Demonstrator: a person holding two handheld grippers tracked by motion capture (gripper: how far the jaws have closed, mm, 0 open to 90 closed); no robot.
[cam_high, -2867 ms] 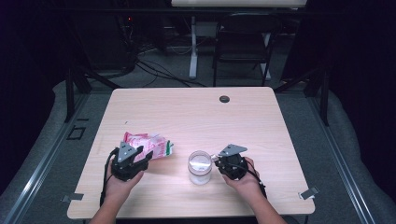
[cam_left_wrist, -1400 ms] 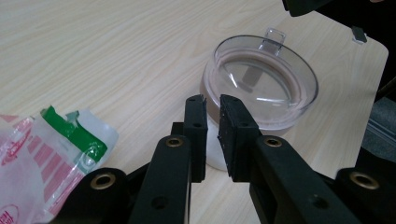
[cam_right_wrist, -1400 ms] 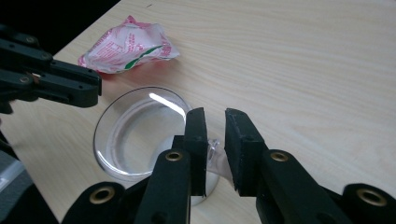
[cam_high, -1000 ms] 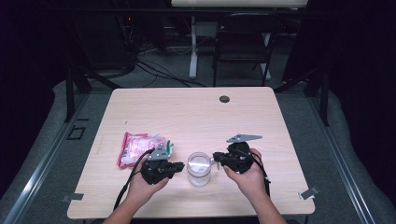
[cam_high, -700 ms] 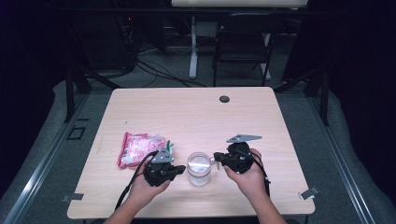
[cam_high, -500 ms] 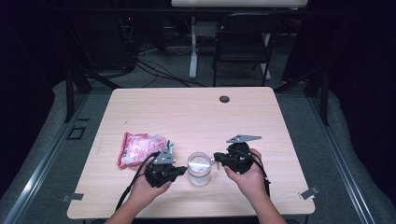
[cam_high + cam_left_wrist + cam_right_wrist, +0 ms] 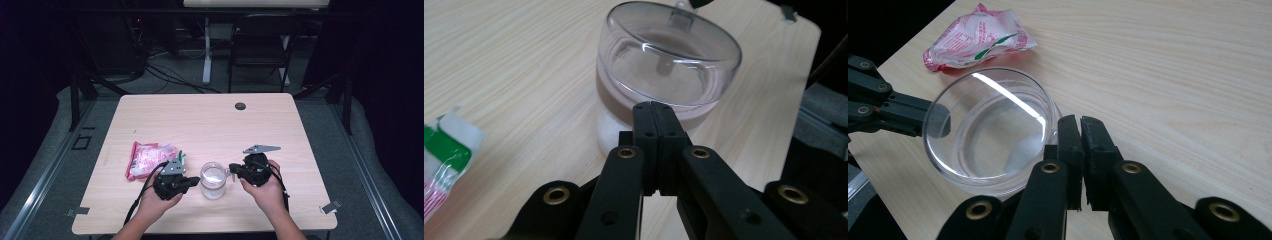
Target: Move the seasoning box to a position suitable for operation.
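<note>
The clear jar (image 7: 214, 179) is standing upright near the table's (image 7: 210, 120) front edge, sitting directly between both tools: the left gripper (image 7: 186, 181) is pointing at it from 9 o'clock, the right gripper (image 7: 233, 170) from 3 o'clock, each about equally near, both with jaws pressed together, pinching nothing, while a pink packet (image 7: 147, 157) is lying at 10 o'clock

- My left gripper (image 7: 655, 107) view: near wall of clear jar (image 7: 669, 75) hidden behind my jaw tips, can't tell if touching.
- Same view: packet (image 7: 444, 155) cut off by left edge, left of jar.
- High view: print on packet too small to read.
- Right gripper (image 7: 1080, 122) view: jar's near rim partly hidden behind my jaws.
</note>
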